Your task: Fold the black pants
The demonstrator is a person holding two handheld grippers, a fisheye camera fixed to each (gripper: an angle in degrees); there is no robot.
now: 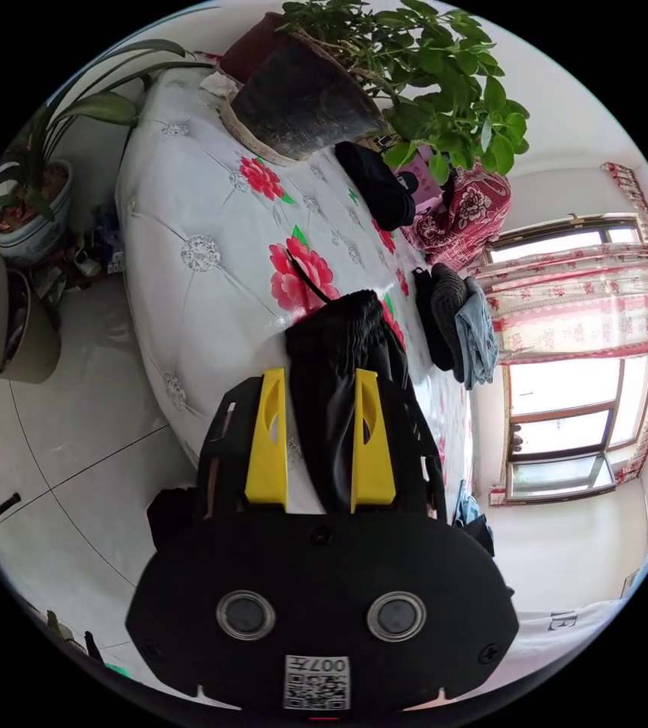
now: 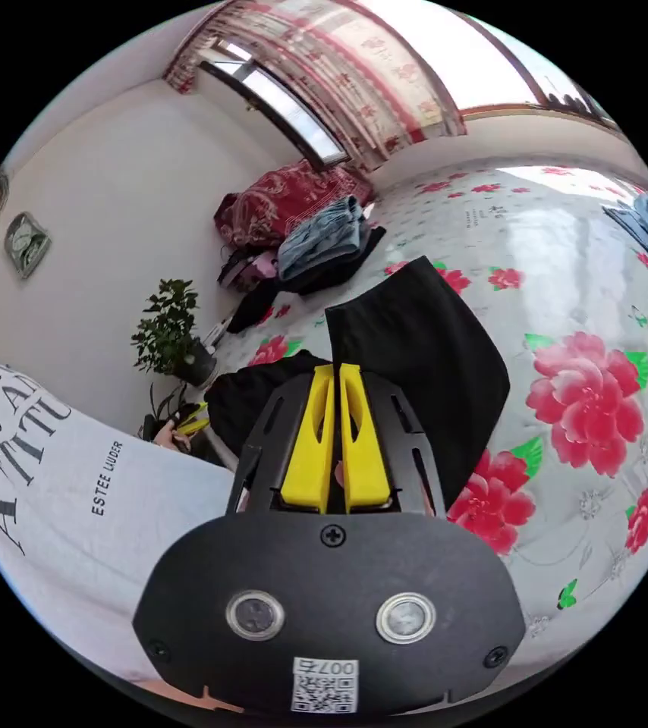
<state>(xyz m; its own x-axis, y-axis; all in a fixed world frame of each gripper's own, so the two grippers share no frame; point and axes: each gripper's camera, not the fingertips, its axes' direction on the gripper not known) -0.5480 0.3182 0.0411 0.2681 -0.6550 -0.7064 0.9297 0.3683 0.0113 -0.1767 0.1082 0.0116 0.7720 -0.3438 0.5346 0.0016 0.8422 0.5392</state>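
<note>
Left gripper view: my left gripper point(image 1: 318, 379) holds its yellow jaws apart, a gathered band of the black pants point(image 1: 339, 341) running between them; whether both jaws press the cloth I cannot tell. The pants lie on the flowered bedspread point(image 1: 210, 258), near its edge, with the tiled floor point(image 1: 73, 425) just beyond that edge. Farther along the bedspread from the pants sits a dark plant pot point(image 1: 301, 98) with green leaves, and to the pants' other side a pile of dark and blue clothes point(image 1: 457, 326) below the curtained window point(image 1: 574, 364).

Right gripper view: my right gripper point(image 2: 338, 371) has its yellow jaws drawn together on the edge of the black pants point(image 2: 423, 349), which rise in a folded flap above the flowered bedspread point(image 2: 567, 250). Beyond the pants on the bedspread lies a heap of blue and dark clothes point(image 2: 324, 235); beside the bedspread is my white printed shirt point(image 2: 58, 470)
</note>
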